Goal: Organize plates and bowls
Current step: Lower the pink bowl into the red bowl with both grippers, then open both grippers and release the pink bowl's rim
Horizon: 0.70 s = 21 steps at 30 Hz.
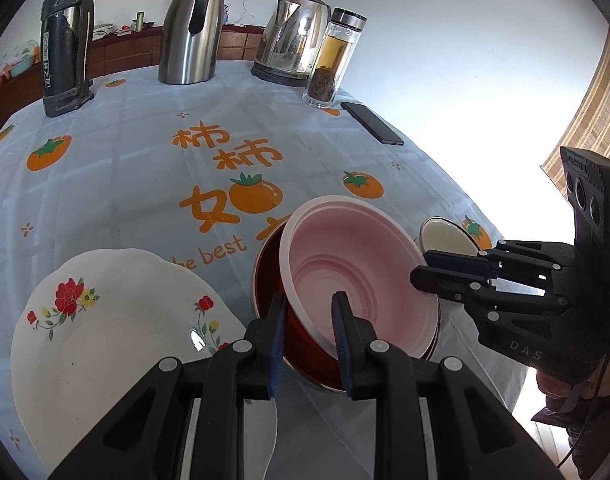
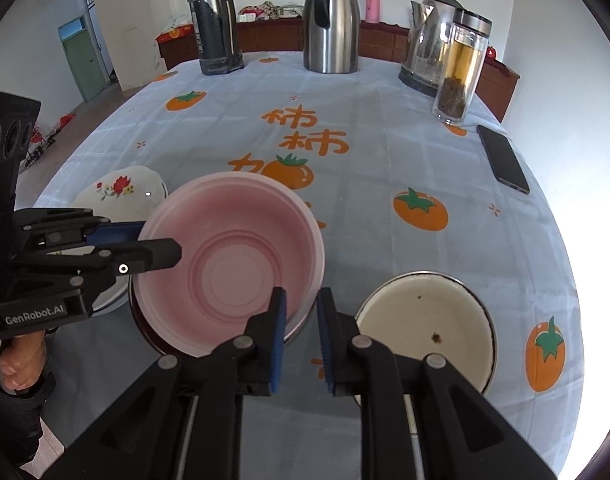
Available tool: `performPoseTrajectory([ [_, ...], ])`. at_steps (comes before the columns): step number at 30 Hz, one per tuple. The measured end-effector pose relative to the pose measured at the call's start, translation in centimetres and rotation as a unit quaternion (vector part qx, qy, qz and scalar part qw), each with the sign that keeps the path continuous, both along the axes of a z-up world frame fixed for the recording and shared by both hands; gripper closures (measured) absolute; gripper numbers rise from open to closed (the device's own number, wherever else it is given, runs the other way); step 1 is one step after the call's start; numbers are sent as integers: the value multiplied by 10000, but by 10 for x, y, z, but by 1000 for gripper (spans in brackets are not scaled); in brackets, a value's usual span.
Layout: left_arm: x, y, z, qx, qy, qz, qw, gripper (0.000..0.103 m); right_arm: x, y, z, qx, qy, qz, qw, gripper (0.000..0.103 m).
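Observation:
A pink plastic bowl (image 1: pixel 357 264) (image 2: pixel 233 264) lies tilted inside a dark red bowl (image 1: pixel 267 276) (image 2: pixel 143 330) near the table's front. My left gripper (image 1: pixel 309 314) (image 2: pixel 161 242) is shut on the pink bowl's left rim, one finger inside and one outside. On the opposite rim my right gripper (image 2: pixel 301 306) (image 1: pixel 419 266) grips the same bowl, with the rim between its blue pads. A white flowered plate (image 1: pixel 105 340) (image 2: pixel 121 188) lies to the left of the bowls. To the right stands a cream enamel bowl (image 2: pixel 425 328) (image 1: pixel 445 238).
Along the far edge of the persimmon-print tablecloth (image 2: pixel 365 200) stand a dark thermos (image 2: pixel 215 20), a steel jug (image 2: pixel 331 20), an electric kettle (image 2: pixel 425 44) and a glass tea bottle (image 2: pixel 461 68). A black phone (image 2: pixel 503 158) lies at the right. A hand (image 2: pixel 21 356) holds the left gripper.

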<state>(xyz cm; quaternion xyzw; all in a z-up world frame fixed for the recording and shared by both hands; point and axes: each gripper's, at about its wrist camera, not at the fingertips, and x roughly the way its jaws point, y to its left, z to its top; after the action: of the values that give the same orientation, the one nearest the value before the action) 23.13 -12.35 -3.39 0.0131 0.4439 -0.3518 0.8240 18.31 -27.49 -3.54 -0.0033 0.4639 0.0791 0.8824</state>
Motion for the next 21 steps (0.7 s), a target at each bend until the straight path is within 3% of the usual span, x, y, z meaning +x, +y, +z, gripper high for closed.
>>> performPoseTrajectory([
  [21,-5,-6,-3,62,-164,33,9998,78,-1,-4,2,53,-46,-65,10000,86],
])
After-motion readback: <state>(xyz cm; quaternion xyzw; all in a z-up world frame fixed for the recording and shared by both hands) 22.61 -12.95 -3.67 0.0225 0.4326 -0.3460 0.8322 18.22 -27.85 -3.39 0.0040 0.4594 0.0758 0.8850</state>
